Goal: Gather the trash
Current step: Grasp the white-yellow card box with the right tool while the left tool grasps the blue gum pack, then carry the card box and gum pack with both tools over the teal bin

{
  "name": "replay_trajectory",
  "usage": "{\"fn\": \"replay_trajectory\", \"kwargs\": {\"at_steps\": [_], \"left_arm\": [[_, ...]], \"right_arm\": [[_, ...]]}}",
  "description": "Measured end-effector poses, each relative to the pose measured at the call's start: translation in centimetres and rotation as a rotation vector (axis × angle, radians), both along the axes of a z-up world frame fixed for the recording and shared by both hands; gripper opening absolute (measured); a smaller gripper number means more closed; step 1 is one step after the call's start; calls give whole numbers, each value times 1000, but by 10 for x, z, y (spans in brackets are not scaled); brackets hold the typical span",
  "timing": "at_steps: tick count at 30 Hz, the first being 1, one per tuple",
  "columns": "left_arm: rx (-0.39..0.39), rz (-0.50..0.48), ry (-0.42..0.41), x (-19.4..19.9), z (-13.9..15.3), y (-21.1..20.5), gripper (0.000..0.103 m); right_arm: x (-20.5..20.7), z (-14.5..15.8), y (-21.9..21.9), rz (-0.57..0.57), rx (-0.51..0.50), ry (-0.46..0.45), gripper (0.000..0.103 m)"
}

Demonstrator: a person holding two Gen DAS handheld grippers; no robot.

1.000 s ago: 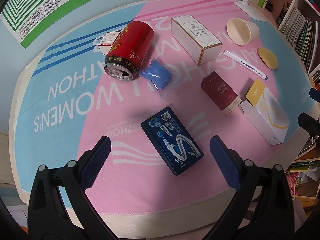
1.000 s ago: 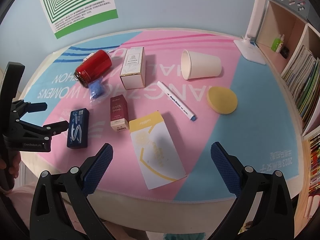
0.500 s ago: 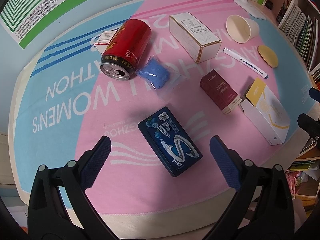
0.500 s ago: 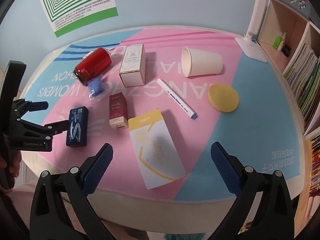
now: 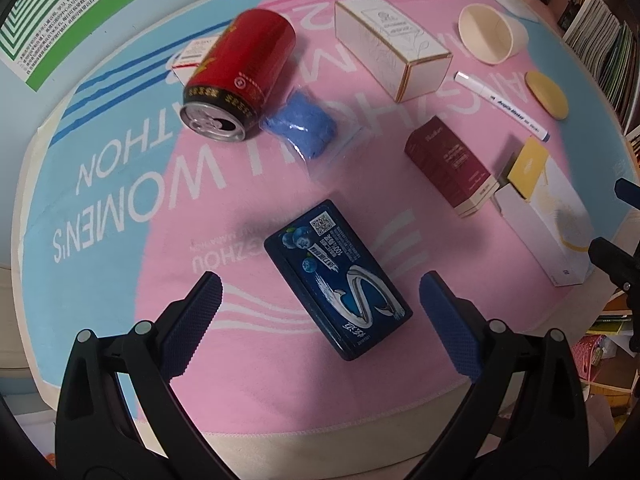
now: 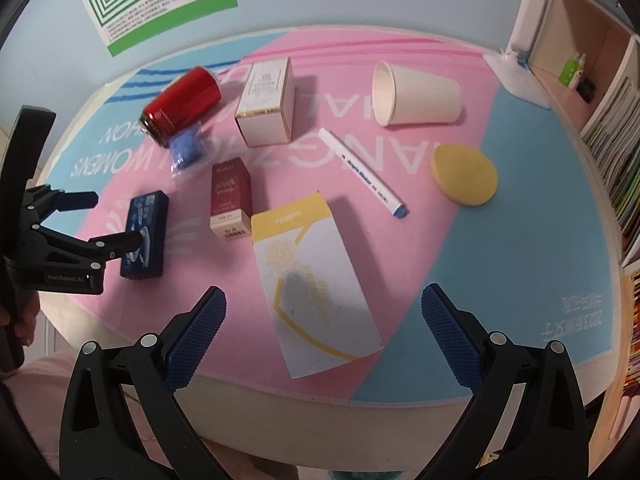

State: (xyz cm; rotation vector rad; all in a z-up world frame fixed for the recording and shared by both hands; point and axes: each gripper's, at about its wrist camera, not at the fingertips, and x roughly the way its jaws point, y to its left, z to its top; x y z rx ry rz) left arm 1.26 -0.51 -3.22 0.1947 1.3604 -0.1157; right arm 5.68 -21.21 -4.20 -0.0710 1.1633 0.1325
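Note:
A dark blue gum box [image 5: 337, 279] [image 6: 145, 236] lies flat on the pink mat, and my left gripper [image 5: 320, 312] [image 6: 96, 220] stands open just in front of it, fingers on either side of its near end. A red can [image 5: 240, 80] [image 6: 180, 106] lies on its side farther back, with a blue crumpled wad in clear plastic [image 5: 302, 124] [image 6: 186, 150] beside it. A white and yellow carton [image 6: 314, 282] [image 5: 544, 216] lies flat ahead of my right gripper [image 6: 322, 320], which is open and empty above the table's front edge.
A maroon box [image 6: 231, 196], a white and gold box [image 6: 266, 104], a tipped paper cup [image 6: 414, 94], a white marker [image 6: 362, 172] and a yellow disc [image 6: 464, 180] lie on the mat. A small white and red box [image 5: 194, 54] sits behind the can. Bookshelves [image 6: 608, 120] stand at the right.
My left gripper has moved closer to the gum box, so its fingers now flank the box's near end. The right gripper has edged forward toward the carton.

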Motion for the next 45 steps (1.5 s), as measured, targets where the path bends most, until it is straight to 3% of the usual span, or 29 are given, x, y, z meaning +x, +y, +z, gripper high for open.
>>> {"fn": "replay_trajectory", "kwargs": {"at_steps": [11, 16, 21, 22, 24, 32, 40, 41, 45], "left_arm": [[34, 18, 61, 19, -26, 5, 95], [50, 16, 75, 29, -35, 11, 80], [2, 8, 86, 42, -43, 16, 70], [5, -2, 83, 44, -45, 14, 68], [4, -12, 86, 44, -44, 14, 65], [2, -66, 68, 36, -38, 10, 59], [-10, -152, -2, 34, -14, 8, 57], [-52, -161, -5, 26, -9, 4, 57], [-65, -248, -40, 18, 10, -3, 56]], "right_arm": [[18, -34, 1, 41, -57, 94, 97], [25, -46, 4, 62, -65, 128, 96], [32, -54, 7, 69, -64, 147, 95], [33, -55, 7, 70, -64, 147, 92], [34, -57, 9, 74, -55, 155, 66], [25, -46, 11, 47, -29, 149, 62], [15, -26, 5, -36, -1, 109, 62], [11, -23, 5, -53, -2, 102, 62], [-8, -15, 5, -141, 4, 76, 62]]}}
